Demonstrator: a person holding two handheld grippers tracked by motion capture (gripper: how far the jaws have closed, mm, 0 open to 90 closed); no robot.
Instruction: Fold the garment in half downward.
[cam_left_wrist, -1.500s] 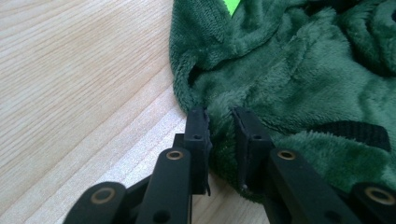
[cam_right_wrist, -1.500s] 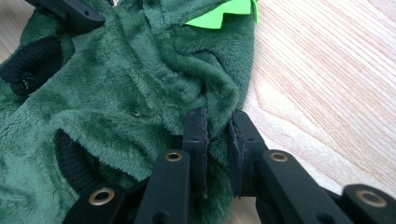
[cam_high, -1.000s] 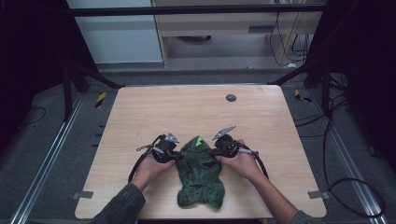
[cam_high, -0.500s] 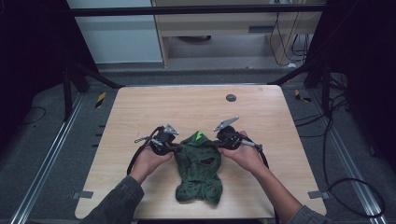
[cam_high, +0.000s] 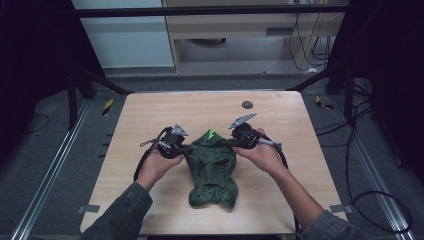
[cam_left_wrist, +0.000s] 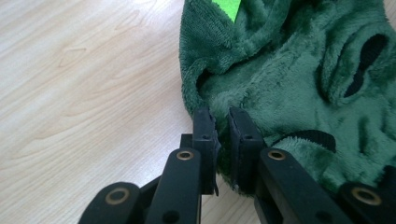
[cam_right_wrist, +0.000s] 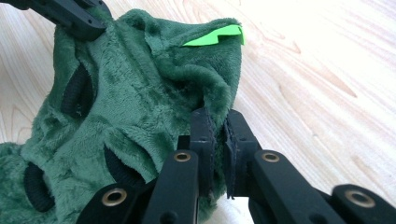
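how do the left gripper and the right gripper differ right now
The left gripper pinches the left edge of the green fleece garment; the right gripper pinches its right edge, nearer the bright green tag. The right gripper's grey plate stands up higher and longer in the high view than the left gripper's plate. Both are shut on the fabric's edge, facing each other across the wooden table.
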